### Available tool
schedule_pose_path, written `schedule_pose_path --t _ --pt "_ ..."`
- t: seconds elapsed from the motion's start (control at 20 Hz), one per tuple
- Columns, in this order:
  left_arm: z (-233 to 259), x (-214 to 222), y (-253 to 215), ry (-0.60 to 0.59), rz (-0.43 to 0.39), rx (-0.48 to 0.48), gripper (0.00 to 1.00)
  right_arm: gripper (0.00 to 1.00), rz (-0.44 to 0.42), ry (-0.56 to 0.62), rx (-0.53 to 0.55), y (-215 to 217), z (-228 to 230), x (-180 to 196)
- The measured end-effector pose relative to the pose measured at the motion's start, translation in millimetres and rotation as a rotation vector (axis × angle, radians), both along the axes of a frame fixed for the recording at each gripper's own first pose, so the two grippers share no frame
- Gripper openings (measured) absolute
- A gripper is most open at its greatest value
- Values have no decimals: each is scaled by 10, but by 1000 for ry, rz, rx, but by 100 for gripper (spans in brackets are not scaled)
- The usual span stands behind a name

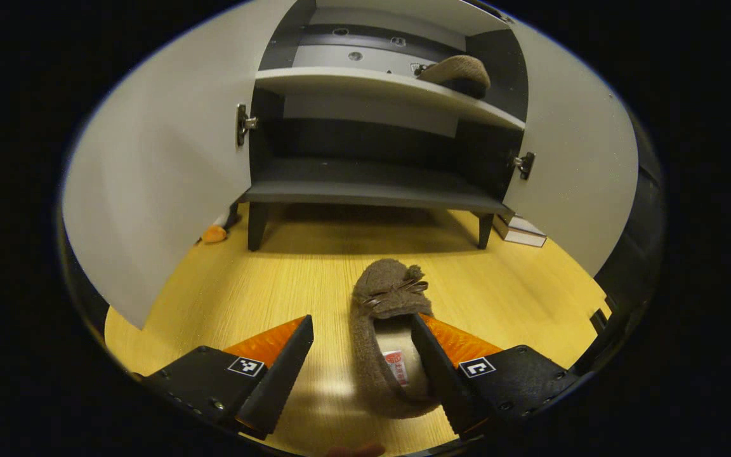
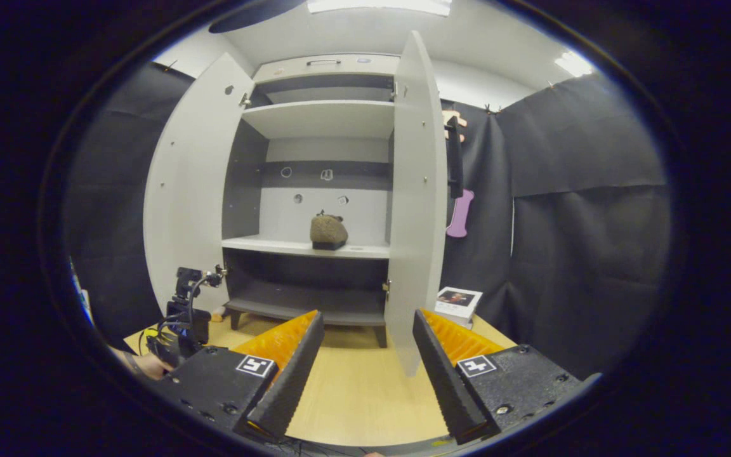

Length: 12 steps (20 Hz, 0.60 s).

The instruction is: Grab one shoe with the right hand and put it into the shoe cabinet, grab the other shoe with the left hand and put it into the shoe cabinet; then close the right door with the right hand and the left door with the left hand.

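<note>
Left claw (image 1: 362, 355) spread — shoe (image 1: 388, 336) on floor between fingers, touching its right one.

A staged recording booth, not a home: black cloth (image 2: 581, 190) hangs as walls around a grey shoe cabinet (image 2: 315, 190) standing on a pale wood floor (image 1: 276, 279), with ceiling light panels (image 2: 378, 6) overhead.

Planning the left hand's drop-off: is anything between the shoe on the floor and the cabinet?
Nothing visible. The shoe lies on bare floor between the open left gripper fingers, both doors stand open, and the cabinet's bottom shelf ahead looks free.
</note>
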State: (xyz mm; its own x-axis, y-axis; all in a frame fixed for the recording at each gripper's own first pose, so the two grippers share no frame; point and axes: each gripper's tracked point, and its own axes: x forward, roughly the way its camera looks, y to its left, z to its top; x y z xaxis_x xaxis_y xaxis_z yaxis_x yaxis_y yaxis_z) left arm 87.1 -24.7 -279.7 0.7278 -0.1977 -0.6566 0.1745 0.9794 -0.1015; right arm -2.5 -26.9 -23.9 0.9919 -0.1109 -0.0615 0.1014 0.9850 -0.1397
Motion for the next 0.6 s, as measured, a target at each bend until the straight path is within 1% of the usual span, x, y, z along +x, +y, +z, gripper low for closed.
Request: schedule_pose_path --t 0.2,0.35,0.45,0.5,0.55,0.6 --pt "-331 66 49 74 19 4 95 90 -25 45 14 -61 -130 38" --pt "-432 139 47 79 38 -21 93 90 -16 75 13 -87 -247 97" --pt "-470 158 25 89 47 -23 81 90 -3 101 16 -78 -323 139" --pt "-470 155 22 94 44 -11 72 90 1 107 20 -74 -339 165" --pt "-465 195 -1 88 32 -8 72 91 0 114 22 -80 -366 181" --pt "-458 212 -29 85 23 -6 69 90 -1 118 24 -83 -379 187"
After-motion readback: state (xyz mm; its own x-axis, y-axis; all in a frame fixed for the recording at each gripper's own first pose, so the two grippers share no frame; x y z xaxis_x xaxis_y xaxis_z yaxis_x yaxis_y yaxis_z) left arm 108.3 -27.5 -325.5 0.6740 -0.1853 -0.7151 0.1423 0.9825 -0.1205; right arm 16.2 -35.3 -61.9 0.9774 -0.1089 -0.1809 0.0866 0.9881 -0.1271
